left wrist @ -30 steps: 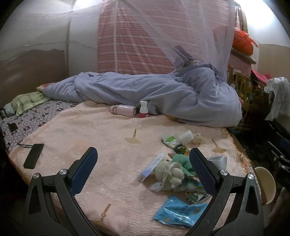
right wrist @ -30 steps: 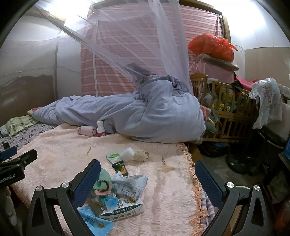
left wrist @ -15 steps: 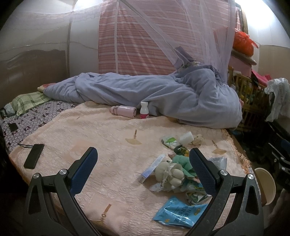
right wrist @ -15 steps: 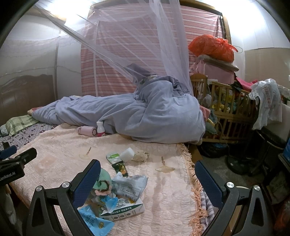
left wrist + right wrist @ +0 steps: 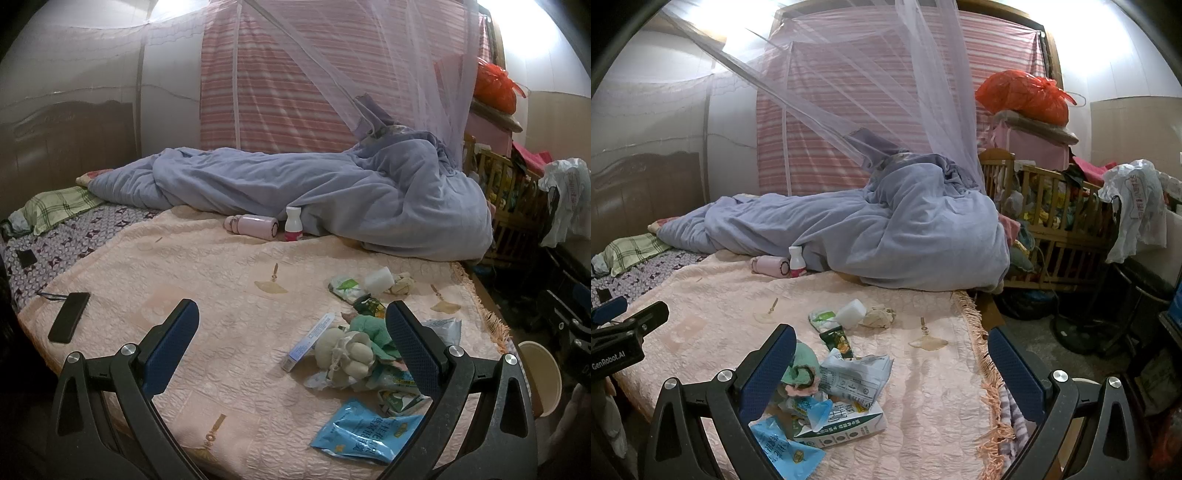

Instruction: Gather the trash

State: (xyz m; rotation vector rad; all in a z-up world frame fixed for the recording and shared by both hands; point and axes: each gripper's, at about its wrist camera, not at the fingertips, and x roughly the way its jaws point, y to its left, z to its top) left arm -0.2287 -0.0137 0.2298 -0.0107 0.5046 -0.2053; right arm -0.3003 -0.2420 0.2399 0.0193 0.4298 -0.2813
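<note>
My left gripper (image 5: pixel 291 336) gapes wide, holding nothing | my right gripper (image 5: pixel 892 363) equally wide and empty, above the bed edge | nearest: blue snack bag (image 5: pixel 364 432), milk carton (image 5: pixel 842 424), crumpled wrappers (image 5: pixel 855 378) heaped on the peach bedspread (image 5: pixel 207 280) | farther: white cup (image 5: pixel 850 313) | beyond: lavender quilt (image 5: pixel 886 236).

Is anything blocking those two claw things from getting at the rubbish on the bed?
Nothing visible does. Both the left gripper and right gripper are open above the bedspread, with the trash pile lying uncovered just ahead. A plush toy lies mixed in with the wrappers.
</note>
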